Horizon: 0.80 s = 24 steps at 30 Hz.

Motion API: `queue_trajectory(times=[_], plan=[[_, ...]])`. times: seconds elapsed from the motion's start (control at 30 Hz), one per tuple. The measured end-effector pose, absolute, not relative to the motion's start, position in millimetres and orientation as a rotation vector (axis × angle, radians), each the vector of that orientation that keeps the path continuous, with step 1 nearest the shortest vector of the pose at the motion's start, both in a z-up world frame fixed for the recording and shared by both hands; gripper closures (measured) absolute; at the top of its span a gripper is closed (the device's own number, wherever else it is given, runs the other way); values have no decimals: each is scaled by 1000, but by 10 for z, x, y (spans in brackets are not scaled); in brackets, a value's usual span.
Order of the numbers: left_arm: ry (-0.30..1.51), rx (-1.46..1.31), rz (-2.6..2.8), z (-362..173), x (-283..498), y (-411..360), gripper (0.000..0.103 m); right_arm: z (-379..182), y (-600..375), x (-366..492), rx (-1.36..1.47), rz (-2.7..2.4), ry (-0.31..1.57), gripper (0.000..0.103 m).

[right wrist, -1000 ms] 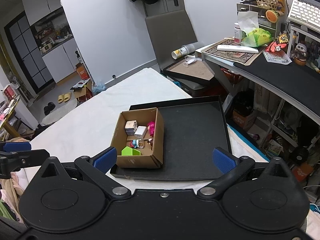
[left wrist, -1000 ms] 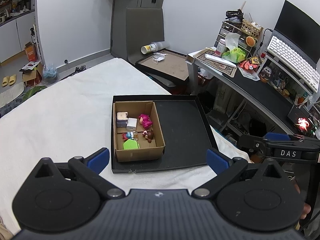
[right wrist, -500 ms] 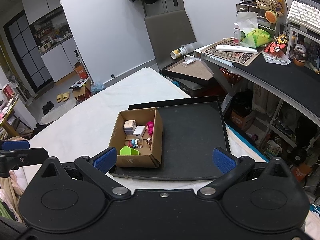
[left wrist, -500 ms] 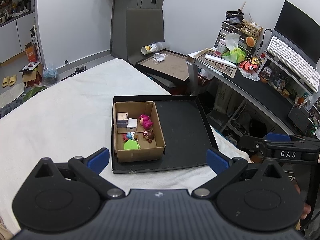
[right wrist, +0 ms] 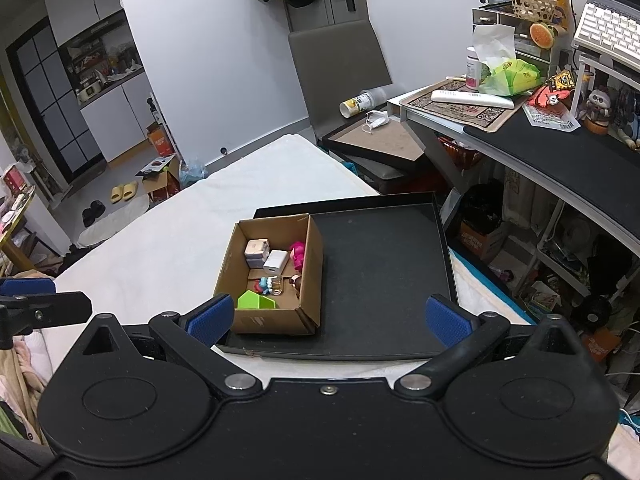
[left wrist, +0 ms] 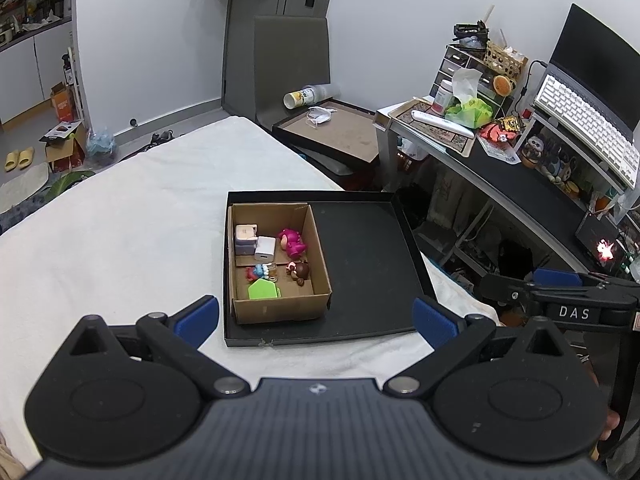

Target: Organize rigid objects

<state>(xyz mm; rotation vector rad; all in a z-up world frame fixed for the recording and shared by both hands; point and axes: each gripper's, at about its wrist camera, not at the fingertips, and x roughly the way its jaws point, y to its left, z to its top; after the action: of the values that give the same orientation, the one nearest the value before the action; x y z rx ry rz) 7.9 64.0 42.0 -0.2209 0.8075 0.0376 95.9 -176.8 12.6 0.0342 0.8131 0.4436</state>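
Note:
An open cardboard box stands in the left part of a shallow black tray on a white-covered bed. Inside lie a pink figure, a white charger cube, a pale lilac block, a brown figure, a small blue-and-red figure and a green house-shaped piece. My left gripper and right gripper both hover open and empty, near the tray's front edge.
A cluttered desk with a keyboard runs along the right. A second tray and a grey chair stand beyond the bed. The right gripper's body shows at right in the left wrist view.
Both views have shifted only slightly; the box and tray sit a little lower and closer in the right wrist view. Both grippers stay open and empty.

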Motion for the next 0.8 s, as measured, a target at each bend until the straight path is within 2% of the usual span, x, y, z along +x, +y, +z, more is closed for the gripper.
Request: queue_trajectory(times=[0.8], plan=[[807,-202,16,425,42,611,1,111,-1766,960,30,439,818,0]])
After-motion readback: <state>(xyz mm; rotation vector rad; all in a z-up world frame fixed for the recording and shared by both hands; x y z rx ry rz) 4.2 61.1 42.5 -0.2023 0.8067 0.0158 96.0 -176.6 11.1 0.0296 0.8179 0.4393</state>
